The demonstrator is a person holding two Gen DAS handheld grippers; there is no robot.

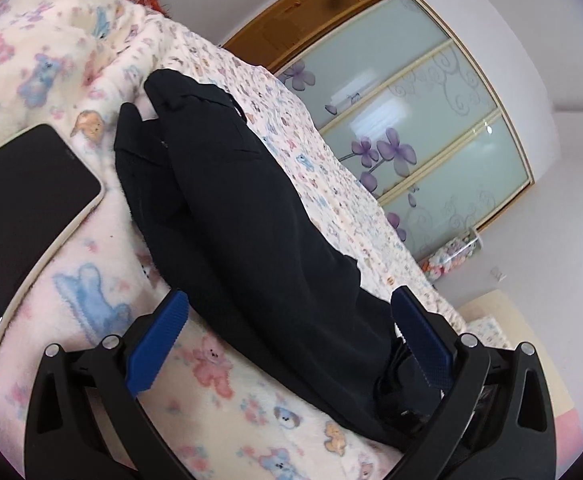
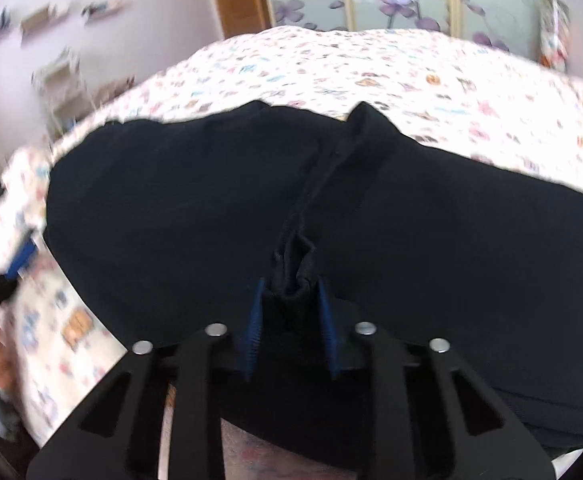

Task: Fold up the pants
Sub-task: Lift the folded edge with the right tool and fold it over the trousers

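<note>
While my right gripper (image 2: 290,292) pinches a bunched ridge of the pants (image 2: 195,208) between its blue pads, my left gripper (image 1: 289,312) stands wide open over one end of them, pads clear of the cloth. Pants are black, plain, lying long across the bed (image 1: 323,160), a seam running up the middle, edges uneven. Blanket (image 1: 103,320) with bear print is underneath, and a phone (image 1: 23,200) lies beside them.

Home bedroom: bed (image 1: 331,168) with teddy-bear-print blanket (image 1: 103,308) (fleecy), sliding-door wardrobe (image 1: 431,120) with frosted, flower-patterned panels, wall shelves (image 2: 47,20).
</note>
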